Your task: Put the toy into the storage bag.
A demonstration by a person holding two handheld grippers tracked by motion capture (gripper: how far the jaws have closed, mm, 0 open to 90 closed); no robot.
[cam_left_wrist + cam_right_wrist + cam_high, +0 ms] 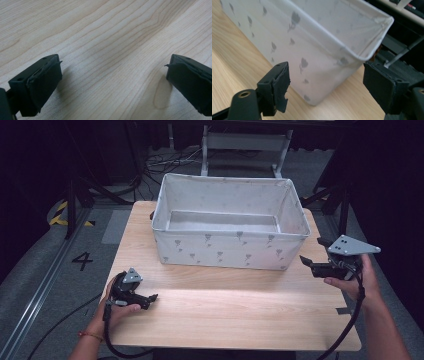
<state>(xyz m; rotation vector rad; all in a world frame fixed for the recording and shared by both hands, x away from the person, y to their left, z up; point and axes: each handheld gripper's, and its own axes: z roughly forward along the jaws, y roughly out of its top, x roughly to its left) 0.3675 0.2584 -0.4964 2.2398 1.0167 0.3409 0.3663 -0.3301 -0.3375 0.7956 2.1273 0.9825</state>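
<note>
A white fabric box [227,247] printed with small grey flowers stands open-topped at the far middle of the wooden table [235,315]; its inside looks empty. My left gripper [154,296] rests low over the table's front left, held in a hand, jaws open with only bare wood [112,62] between them. My right gripper [304,262] hovers at the right edge of the table, pointing left at the box's near right corner [317,72]. Its jaws stand open and empty, a short way from the fabric.
Beyond the table, a white metal frame [245,142] and loose cables [165,162] lie on the grey floor. A rail [35,295] runs along the left, with a painted number 4 [82,261] beside it. The front half of the tabletop is bare wood.
</note>
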